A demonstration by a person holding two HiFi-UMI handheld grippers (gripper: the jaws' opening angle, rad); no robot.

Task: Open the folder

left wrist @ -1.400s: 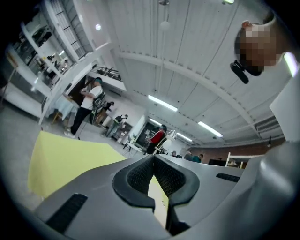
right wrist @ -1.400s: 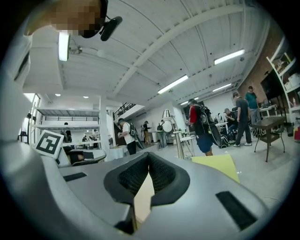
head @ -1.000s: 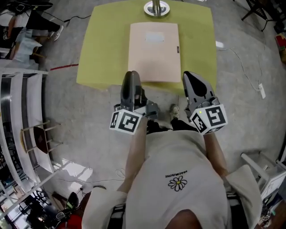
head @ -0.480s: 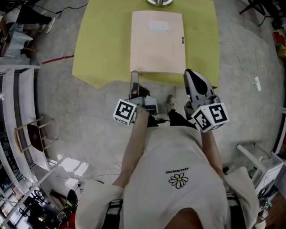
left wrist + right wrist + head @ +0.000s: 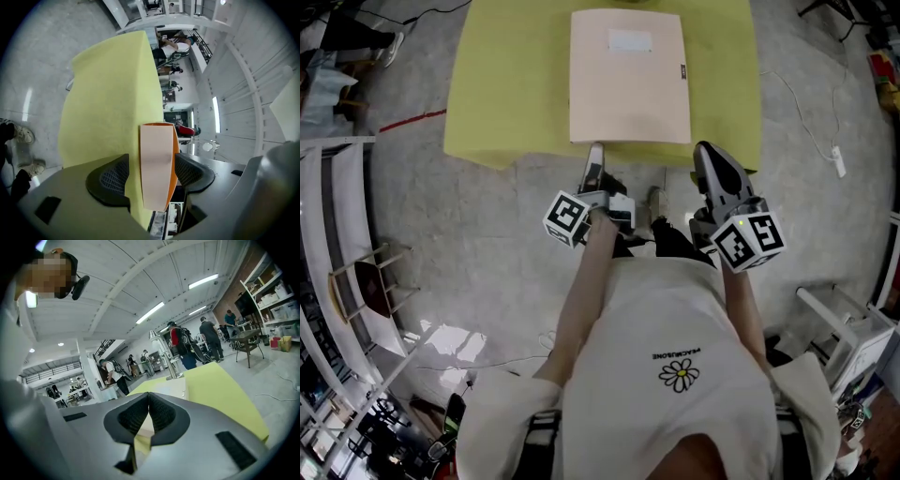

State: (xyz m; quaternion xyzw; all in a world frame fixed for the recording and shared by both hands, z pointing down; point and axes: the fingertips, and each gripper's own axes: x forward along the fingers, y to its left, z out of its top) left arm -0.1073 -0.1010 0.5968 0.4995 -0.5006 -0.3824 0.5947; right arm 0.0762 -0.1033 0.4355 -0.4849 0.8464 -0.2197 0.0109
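The folder (image 5: 630, 80) lies closed and flat on the yellow bench (image 5: 511, 94), in the upper middle of the head view, with a white label (image 5: 630, 40) near its far end and its near edge just short of the bench's near edge. The left tongs (image 5: 596, 155) are rolled onto their side at the folder's near left corner. Their jaws have just been opening and now stand wide, and in the left gripper view the pale folder (image 5: 154, 164), with an orange edge along its right, sits in the gap without the pads (image 5: 115, 178) pressing on it. The right tongs (image 5: 710, 155) hang by the near right corner, clenched with nothing in them; the right gripper view shows their tips (image 5: 148, 404) meeting.
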